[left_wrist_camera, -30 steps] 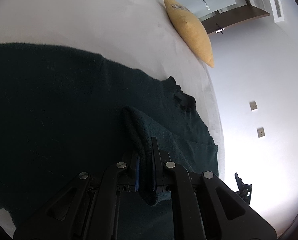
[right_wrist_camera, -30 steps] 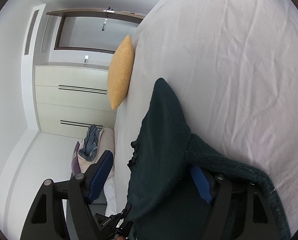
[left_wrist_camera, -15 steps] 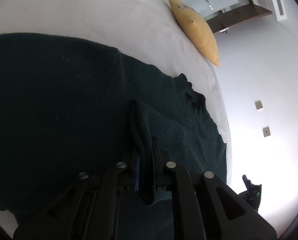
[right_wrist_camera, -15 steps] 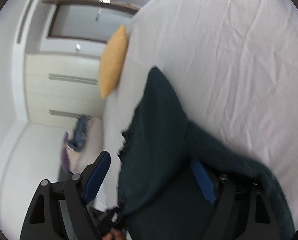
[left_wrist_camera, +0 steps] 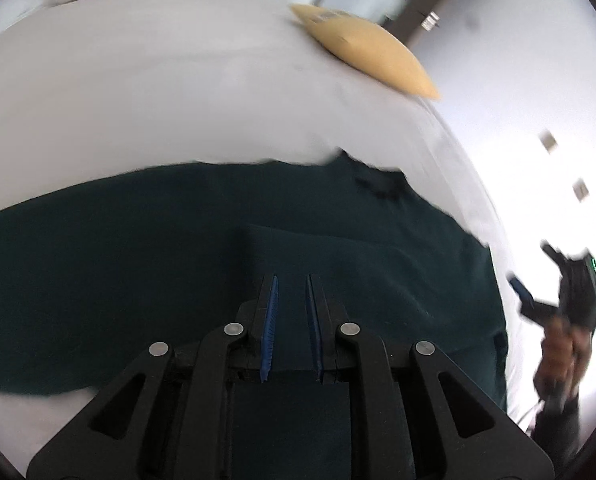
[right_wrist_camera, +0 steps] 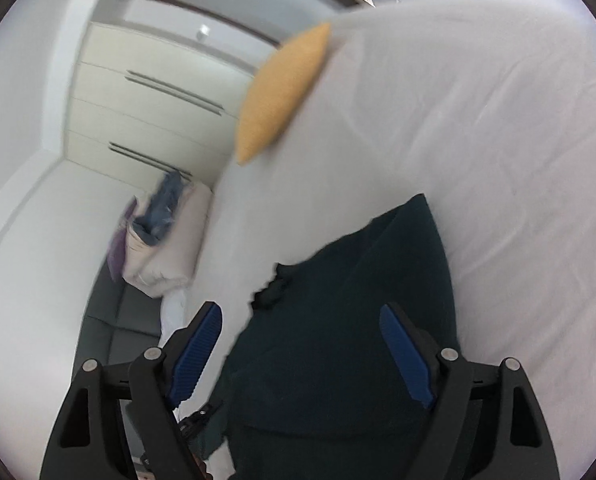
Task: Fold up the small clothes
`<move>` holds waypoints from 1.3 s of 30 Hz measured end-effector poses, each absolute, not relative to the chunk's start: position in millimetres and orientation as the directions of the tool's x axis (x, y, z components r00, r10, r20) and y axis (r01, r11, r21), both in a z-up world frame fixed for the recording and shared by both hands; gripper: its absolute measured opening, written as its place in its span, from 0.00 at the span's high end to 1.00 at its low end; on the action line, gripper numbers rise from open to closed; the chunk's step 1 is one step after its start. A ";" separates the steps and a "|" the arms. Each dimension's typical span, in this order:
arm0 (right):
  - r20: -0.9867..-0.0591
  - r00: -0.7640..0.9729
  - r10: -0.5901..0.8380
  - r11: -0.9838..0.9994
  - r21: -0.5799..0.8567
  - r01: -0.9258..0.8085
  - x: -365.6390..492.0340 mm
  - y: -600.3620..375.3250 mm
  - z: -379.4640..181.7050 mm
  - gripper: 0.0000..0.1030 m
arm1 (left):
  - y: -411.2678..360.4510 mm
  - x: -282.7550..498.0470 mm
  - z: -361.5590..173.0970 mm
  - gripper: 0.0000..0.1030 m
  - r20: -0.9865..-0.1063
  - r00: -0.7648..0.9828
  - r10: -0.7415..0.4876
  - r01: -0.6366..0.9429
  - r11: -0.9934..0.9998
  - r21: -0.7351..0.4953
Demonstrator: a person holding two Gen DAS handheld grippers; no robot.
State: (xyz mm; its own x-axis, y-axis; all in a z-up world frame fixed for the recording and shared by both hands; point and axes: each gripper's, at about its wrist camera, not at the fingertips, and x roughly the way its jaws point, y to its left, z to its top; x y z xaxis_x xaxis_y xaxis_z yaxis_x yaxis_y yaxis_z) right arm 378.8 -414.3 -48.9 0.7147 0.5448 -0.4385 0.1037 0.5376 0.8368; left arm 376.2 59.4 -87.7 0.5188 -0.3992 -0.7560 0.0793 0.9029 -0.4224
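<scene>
A dark green knitted sweater (left_wrist_camera: pixel 146 248) lies on the white bed (left_wrist_camera: pixel 178 80), with one part folded over its body. It also shows in the right wrist view (right_wrist_camera: pixel 358 320). My left gripper (left_wrist_camera: pixel 291 280) hovers over the folded part with its jaws a little apart and nothing between them. My right gripper (right_wrist_camera: pixel 302 312) is wide open above the sweater's collar end and holds nothing. The right gripper and the hand holding it also show in the left wrist view (left_wrist_camera: pixel 562 292), off the bed's right edge.
A yellow cushion (left_wrist_camera: pixel 370 52) lies at the far end of the bed, also seen in the right wrist view (right_wrist_camera: pixel 282 92). A pile of clothes (right_wrist_camera: pixel 158 236) sits beside the bed near white wardrobe doors (right_wrist_camera: pixel 146 100).
My left gripper has opened and let go of the sweater fold it was pinching. Both grippers have lifted back. The sweater no longer drapes over my right gripper's finger.
</scene>
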 end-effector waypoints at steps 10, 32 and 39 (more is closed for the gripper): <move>-0.479 0.621 0.621 0.512 0.847 0.142 404.9 -429.0 -101.6 0.45 | 47.7 387.4 -123.1 0.87 -0.777 0.483 -0.404 0.086 0.905 -0.417; -0.272 0.662 0.699 0.390 0.920 -0.033 261.7 -367.4 -46.7 0.29 | 274.6 206.3 -91.5 0.07 -0.515 0.805 -0.295 -0.290 0.563 -0.774; -0.280 0.596 0.752 0.376 0.926 -0.040 236.6 -312.7 -46.7 0.29 | 381.7 142.2 -139.5 0.08 -0.424 0.883 -0.202 -0.392 0.180 -0.902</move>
State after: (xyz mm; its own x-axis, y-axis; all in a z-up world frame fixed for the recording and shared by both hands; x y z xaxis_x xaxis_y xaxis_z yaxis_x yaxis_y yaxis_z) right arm 236.6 -312.7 -46.7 0.5964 0.7523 -0.2799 -0.0401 0.3762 0.9257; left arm 142.2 381.7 -139.5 0.8829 -0.2022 -0.4237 -0.3918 0.1797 -0.9023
